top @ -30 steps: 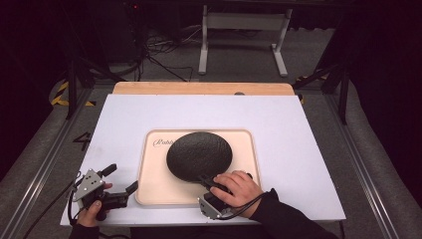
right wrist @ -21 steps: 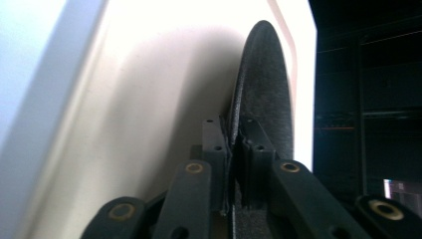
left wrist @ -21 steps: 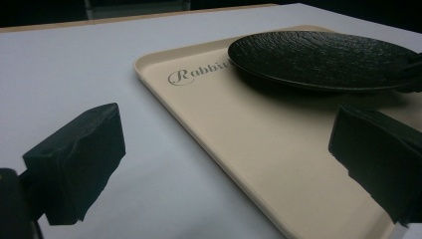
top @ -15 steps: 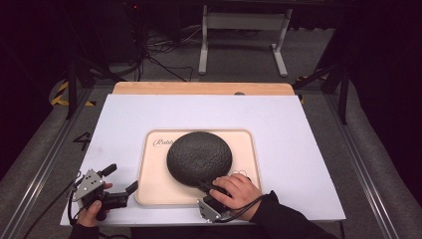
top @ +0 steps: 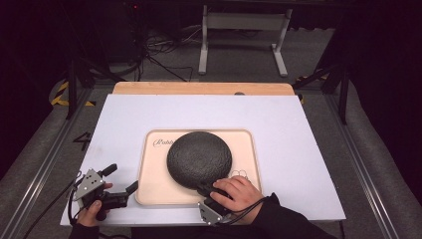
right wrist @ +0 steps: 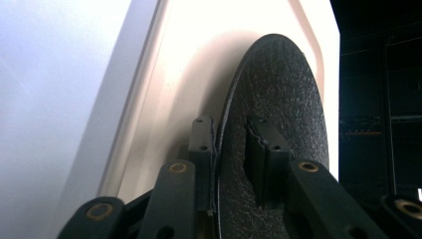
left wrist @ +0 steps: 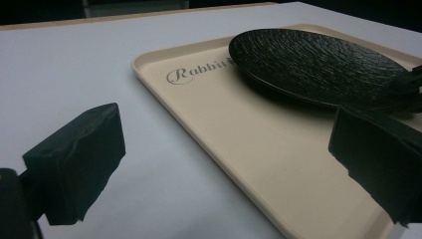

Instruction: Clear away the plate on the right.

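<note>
Black pads of the right gripper (top: 208, 191) straddle the dark plate's (top: 199, 158) near rim, grasping it, one jaw under, one over. The plate lies just ahead on the beige tray (top: 149, 174). The left gripper (top: 119, 179) rests spread on the white tabletop (top: 308, 149), beside the tray's left edge.

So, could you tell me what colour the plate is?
Black, with a rough texture; the plate shows best in the left gripper view.
</note>
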Demonstrator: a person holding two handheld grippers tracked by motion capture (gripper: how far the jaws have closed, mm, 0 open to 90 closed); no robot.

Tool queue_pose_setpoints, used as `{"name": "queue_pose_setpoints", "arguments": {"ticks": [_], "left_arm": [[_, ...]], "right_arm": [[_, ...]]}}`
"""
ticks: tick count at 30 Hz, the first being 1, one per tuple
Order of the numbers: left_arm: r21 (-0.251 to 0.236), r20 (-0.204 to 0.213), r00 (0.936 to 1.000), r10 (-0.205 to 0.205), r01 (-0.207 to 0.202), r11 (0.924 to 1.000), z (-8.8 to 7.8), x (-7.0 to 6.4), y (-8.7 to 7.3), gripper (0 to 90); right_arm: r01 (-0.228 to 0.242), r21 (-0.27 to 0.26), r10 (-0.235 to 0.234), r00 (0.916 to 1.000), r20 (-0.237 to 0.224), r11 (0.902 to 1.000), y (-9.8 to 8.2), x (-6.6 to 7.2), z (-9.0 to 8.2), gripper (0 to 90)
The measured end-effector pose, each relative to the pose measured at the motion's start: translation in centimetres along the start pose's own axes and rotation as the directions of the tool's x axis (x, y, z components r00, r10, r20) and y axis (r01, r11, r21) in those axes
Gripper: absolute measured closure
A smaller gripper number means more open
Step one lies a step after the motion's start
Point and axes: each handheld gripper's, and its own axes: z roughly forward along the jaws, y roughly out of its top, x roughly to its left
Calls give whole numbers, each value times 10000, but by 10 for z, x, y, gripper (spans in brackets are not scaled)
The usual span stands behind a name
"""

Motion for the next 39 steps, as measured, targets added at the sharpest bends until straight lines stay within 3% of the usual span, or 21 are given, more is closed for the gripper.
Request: {"name": "queue_pose_setpoints", "arguments": {"ticks": [2, 5, 8, 11, 14, 16, 20, 21, 22, 24, 28, 31, 32, 34, 37, 39], "left_arm": [[-16, 11, 10000, -29, 29, 10000, 1, 0, 0, 20], [24, 56, 10000, -42, 42, 10000, 1, 0, 0, 20], [39, 82, 10000, -43, 43, 10000, 1, 0, 0, 21], [22, 88, 10000, -37, 37, 10000, 1, 0, 0, 21], [19, 67, 10000, -40, 39, 10000, 1, 0, 0, 21], [5, 75, 10000, -30, 30, 10000, 1, 0, 0, 20], [6, 97, 9999, -28, 28, 10000, 1, 0, 0, 20], [6, 97, 9999, -28, 28, 10000, 1, 0, 0, 21], [36, 103, 9999, -25, 25, 10000, 1, 0, 0, 21], [40, 116, 9999, -17, 17, 10000, 1, 0, 0, 20], [28, 141, 9999, -7, 6, 10000, 1, 0, 0, 20], [37, 175, 9998, 33, -34, 10000, 0, 0, 0, 21], [15, 199, 9998, 41, -41, 10000, 0, 0, 0, 20], [31, 236, 9997, 55, -56, 10000, 0, 0, 0, 20], [44, 296, 9996, 37, -39, 10000, 1, 1, 0, 20], [30, 322, 9995, 30, -31, 10000, 1, 1, 0, 20]], "right_arm": [[-250, -87, 250, 9997, 8, 9997, 0, 0, -3, 703], [-722, -616, 723, 9974, -19, 9955, 1, -4, -12, 646], [-1441, -1195, 1458, 9893, 53, 9823, 1, -10, -20, 563], [-1932, -1440, 1963, 9805, 77, 9705, -2, -15, -25, 511], [-2554, -1806, 2590, 9659, -39, 9498, -10, -22, -28, 433], [-3133, -2135, 3191, 9477, -78, 9254, -15, -25, -29, 396], [-3735, -2706, 3890, 9212, 39, 8873, -25, -33, -32, 320], [-3735, -2706, 3890, 9212, 39, 8873, -25, -33, -32, 320], [-3994, -2764, 4152, 9097, -14, 8741, -27, -34, -33, 313], [-4815, -2993, 4928, 8691, -420, 8238, -35, -38, -35, 272], [-5834, -3231, 5909, 8022, -860, 7451, -46, -42, -39, 227], [-6181, -3476, 6235, 7738, -1114, 7050, -53, -45, -44, 217], [-6216, -3556, 6260, 7708, -1188, 6980, -54, -46, -45, 216], [-6433, -3637, 6446, 7522, -1365, 6737, -58, -47, -48, 212], [-6803, -3810, 6798, 7156, -1607, 6261, -66, -48, -54, 201], [-7022, -3838, 7015, 6921, -1699, 5997, -71, -49, -58, 202]]}}
